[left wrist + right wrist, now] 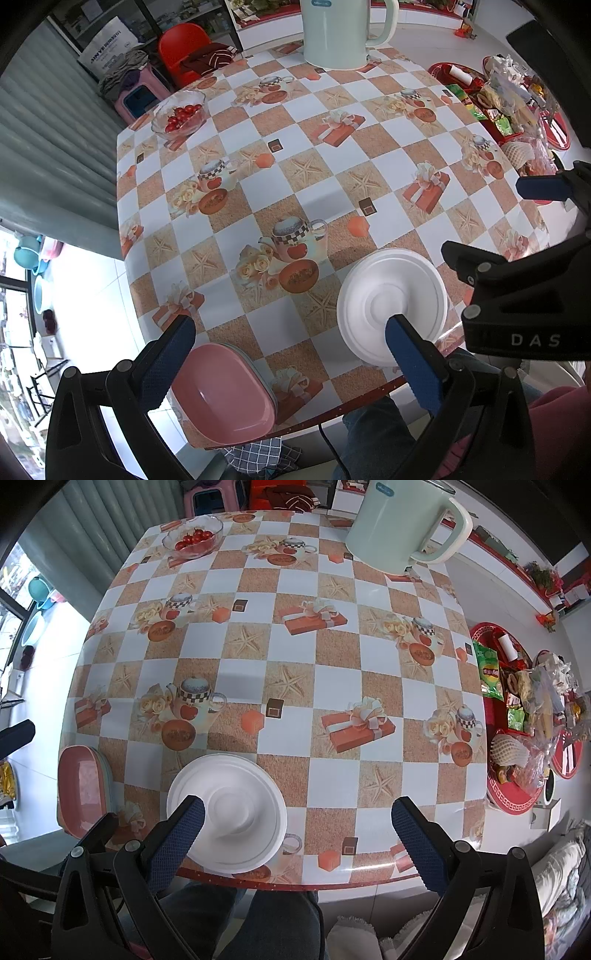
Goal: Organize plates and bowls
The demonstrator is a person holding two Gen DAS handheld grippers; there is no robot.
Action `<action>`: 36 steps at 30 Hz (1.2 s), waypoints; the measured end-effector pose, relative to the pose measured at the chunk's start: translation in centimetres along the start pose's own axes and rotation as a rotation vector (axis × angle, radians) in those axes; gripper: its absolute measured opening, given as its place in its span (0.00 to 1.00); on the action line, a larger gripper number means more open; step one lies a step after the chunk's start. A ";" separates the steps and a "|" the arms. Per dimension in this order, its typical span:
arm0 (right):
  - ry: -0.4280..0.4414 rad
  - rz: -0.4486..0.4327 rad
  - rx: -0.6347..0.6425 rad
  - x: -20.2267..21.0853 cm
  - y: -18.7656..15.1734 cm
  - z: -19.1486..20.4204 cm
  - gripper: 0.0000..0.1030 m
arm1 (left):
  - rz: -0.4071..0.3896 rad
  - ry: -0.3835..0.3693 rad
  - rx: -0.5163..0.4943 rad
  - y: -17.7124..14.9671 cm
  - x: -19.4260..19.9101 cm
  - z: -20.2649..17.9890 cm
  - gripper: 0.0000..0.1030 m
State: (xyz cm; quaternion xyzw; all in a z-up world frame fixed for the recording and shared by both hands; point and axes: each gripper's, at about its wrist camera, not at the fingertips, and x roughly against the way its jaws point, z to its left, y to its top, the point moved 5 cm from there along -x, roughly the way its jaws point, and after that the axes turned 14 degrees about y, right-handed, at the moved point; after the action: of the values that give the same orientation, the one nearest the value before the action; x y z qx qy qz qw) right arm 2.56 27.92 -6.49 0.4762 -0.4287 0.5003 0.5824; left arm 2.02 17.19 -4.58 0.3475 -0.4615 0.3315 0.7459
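Observation:
A white bowl (391, 306) lies upside down near the table's front edge; it also shows in the right wrist view (236, 808). A pink plate (221, 391) tops a small stack at the front left corner, also seen in the right wrist view (83, 790). My left gripper (291, 354) is open above the front edge, between the pink plate and the white bowl. My right gripper (299, 827) is open and empty, its left finger (177, 838) over the white bowl's near side. The right gripper also shows in the left wrist view (524, 295).
A pale green kettle (399, 528) stands at the table's far side. A glass bowl of cherry tomatoes (194, 537) sits at the far left corner. A red tray (517, 797) of snacks and packets lies on the right. A red chair (184, 48) stands beyond the table.

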 end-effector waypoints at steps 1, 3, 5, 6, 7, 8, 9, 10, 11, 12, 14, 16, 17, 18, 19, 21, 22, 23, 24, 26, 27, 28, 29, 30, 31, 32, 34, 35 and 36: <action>0.000 0.001 0.001 0.0 0.0 0.0 0.99 | 0.000 0.000 -0.001 0.0 0.0 0.0 1.00; 0.001 0.001 0.001 0.0 -0.2 -0.1 0.99 | -0.001 0.000 -0.001 0.0 0.0 0.0 1.00; 0.000 0.000 0.006 0.0 0.0 -0.1 0.99 | 0.000 0.001 -0.001 0.0 0.0 0.0 1.00; 0.000 0.001 0.008 0.0 0.1 -0.1 0.99 | 0.001 0.000 0.000 0.1 0.0 0.0 1.00; 0.000 0.001 0.008 0.0 0.0 -0.1 0.99 | 0.001 0.001 0.000 0.1 0.0 0.0 1.00; 0.001 0.001 0.008 0.0 0.0 -0.1 0.99 | -0.003 0.002 -0.006 0.1 0.0 0.0 1.00; 0.001 0.001 0.008 0.0 0.0 -0.1 0.99 | -0.002 0.002 -0.005 0.1 0.0 -0.1 1.00; 0.001 0.001 0.008 0.0 0.0 -0.1 0.99 | -0.002 0.003 -0.005 0.1 0.0 -0.1 1.00; 0.001 0.002 0.009 0.0 0.0 -0.1 0.99 | -0.001 0.003 -0.003 0.1 0.0 -0.1 1.00; 0.001 0.002 0.011 0.0 0.0 -0.2 0.99 | -0.001 0.004 -0.003 0.2 0.1 -0.1 1.00; 0.002 0.002 0.011 0.0 -0.1 -0.2 0.99 | -0.001 0.009 -0.006 0.1 0.0 -0.2 1.00; 0.003 0.003 0.016 0.0 0.1 -0.2 0.99 | -0.006 0.009 -0.012 0.0 0.0 -0.2 1.00; 0.003 0.003 0.016 0.0 0.0 -0.2 0.99 | -0.006 0.009 -0.009 0.0 0.0 -0.2 1.00; 0.003 0.004 0.019 0.0 0.1 -0.2 0.99 | -0.007 0.009 -0.011 0.0 -0.1 -0.2 1.00; 0.003 0.004 0.019 0.0 0.1 -0.2 0.99 | -0.007 0.009 -0.013 0.0 -0.1 -0.2 1.00; 0.004 0.004 0.021 0.0 0.1 -0.2 0.99 | -0.006 0.010 -0.011 0.1 0.0 -0.2 1.00; 0.004 0.004 0.021 0.0 0.1 -0.3 0.99 | -0.006 0.010 -0.011 0.1 0.0 -0.2 1.00; 0.004 0.004 0.025 0.0 0.1 -0.2 0.99 | -0.005 0.009 -0.011 0.1 0.0 -0.2 1.00; 0.004 0.004 0.025 0.0 0.1 -0.3 0.99 | -0.005 0.010 -0.011 0.1 0.0 -0.2 1.00; 0.005 0.006 0.024 0.0 0.0 -0.2 0.99 | -0.004 0.009 -0.011 0.1 0.0 -0.3 1.00; 0.006 0.009 0.022 -0.1 -0.1 -0.3 0.99 | -0.004 0.007 -0.017 0.0 -0.1 -0.3 1.00; 0.008 0.011 0.013 -0.2 -0.5 -0.4 0.99 | -0.004 0.005 -0.021 -0.1 -0.1 -0.3 1.00; 0.011 0.014 0.007 -0.3 -0.7 -0.5 0.99 | -0.002 0.002 -0.025 -0.2 -0.2 -0.3 1.00; 0.015 0.019 -0.003 -0.6 -1.0 -0.6 0.99 | 0.001 -0.002 -0.028 -0.3 -0.3 -0.4 1.00; 0.022 0.028 -0.015 -0.8 -0.8 -0.8 0.99 | 0.004 -0.007 -0.032 -0.4 -0.4 -0.4 1.00; 0.027 0.035 -0.025 -1.1 -0.7 -1.0 0.99 | 0.011 -0.017 -0.037 -0.5 -0.6 -0.4 1.00; 0.041 0.058 -0.055 -1.8 -0.5 -1.5 0.99 | 0.028 -0.032 -0.037 -0.6 -1.2 -0.4 1.00; 0.047 0.072 -0.075 -2.2 -0.8 -1.9 0.99 | 0.038 -0.038 -0.037 -0.7 -1.6 -0.4 1.00; 0.053 0.088 -0.092 -2.6 -0.7 -2.4 0.99 | 0.047 -0.043 -0.034 -0.8 -2.1 -0.4 1.00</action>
State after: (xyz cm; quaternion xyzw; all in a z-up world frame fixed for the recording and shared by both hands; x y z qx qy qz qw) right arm 3.01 29.76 -9.51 0.4161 -0.4561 0.5177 0.5924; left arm 2.15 16.69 -6.81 0.3307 -0.4909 0.3333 0.7339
